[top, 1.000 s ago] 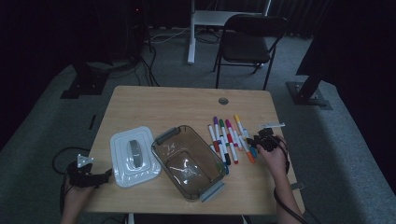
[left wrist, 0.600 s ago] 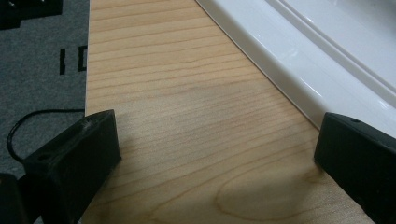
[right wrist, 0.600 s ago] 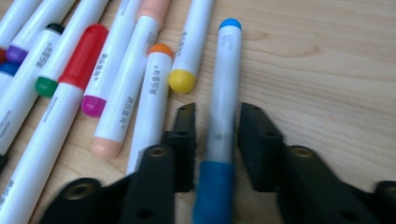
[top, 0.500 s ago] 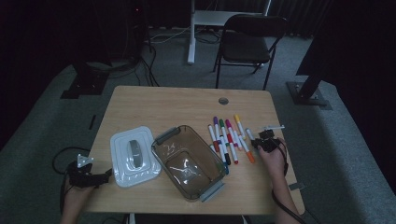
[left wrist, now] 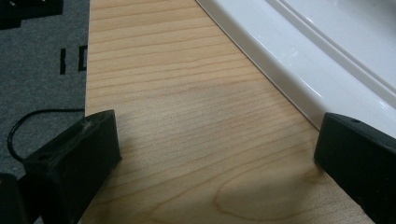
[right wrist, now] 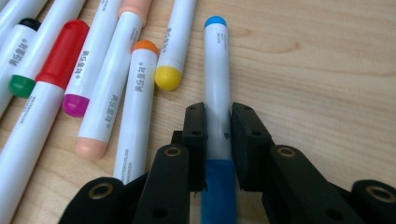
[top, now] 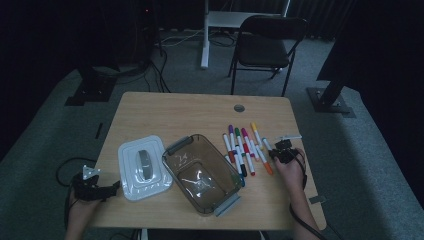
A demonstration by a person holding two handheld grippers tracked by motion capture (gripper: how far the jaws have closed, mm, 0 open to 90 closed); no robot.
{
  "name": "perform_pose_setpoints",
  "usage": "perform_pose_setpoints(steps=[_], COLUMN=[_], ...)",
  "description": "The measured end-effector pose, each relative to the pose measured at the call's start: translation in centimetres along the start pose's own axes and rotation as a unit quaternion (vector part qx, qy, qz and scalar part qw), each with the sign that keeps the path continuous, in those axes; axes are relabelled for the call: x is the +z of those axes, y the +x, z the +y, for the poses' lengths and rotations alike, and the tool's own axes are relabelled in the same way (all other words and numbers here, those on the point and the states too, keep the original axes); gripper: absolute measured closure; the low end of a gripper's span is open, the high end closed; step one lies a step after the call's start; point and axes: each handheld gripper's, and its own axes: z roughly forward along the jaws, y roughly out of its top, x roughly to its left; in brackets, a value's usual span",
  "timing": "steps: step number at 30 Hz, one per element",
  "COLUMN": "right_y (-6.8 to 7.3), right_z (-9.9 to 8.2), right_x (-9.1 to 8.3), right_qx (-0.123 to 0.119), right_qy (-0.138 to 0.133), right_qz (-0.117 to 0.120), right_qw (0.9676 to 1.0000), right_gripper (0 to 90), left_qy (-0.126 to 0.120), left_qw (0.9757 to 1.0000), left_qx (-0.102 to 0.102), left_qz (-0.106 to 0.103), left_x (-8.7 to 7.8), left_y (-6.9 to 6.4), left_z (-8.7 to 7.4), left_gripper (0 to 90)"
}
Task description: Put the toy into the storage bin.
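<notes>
A white marker with a blue cap (right wrist: 217,84) lies on the wooden table at the right end of a row of coloured markers (top: 242,150). My right gripper (right wrist: 217,114) is shut on this marker's barrel, one pad on each side. In the high view the right gripper (top: 281,150) sits at the right of the row. My left gripper (left wrist: 215,144) is open over bare wood with nothing between its jaws. It rests at the table's front left corner (top: 112,189), just beside the white lid (left wrist: 327,51).
A brown see-through container (top: 220,150) with grey end clips stands in the middle of the table, the white lid (top: 131,170) to its left. The table (top: 200,115) has bare wood at the back. A chair (top: 265,45) stands beyond it.
The right hand has edged slightly left toward the markers. The left hand has stayed where it was.
</notes>
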Motion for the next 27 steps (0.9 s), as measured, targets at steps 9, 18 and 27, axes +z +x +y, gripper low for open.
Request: perform_pose_setpoints(steps=[9, 18, 27], right_y=[-0.7, 0.5, 3.3], right_z=[-0.1, 1.3, 3.3], right_x=[-2.0, -5.4, -9.4], right_qx=[0.04, 0.044, 0.034], right_qy=[-0.012, -0.054, -0.094], right_qz=[0.002, 0.029, 0.056], right_qw=[0.9991, 0.9971, 0.9934], right_gripper=[76.8, 76.8, 76.8], left_qy=[0.0, 0.0, 0.0], left_qw=[1.0, 1.0, 1.0], left_qx=[-0.002, -0.001, -0.002], left_qz=[0.001, 0.001, 0.001], left_x=[0.0, 0.0, 0.0], left_y=[0.0, 0.0, 0.0], left_z=[0.0, 0.0, 0.0], left_gripper=[0.7, 0.7, 0.7])
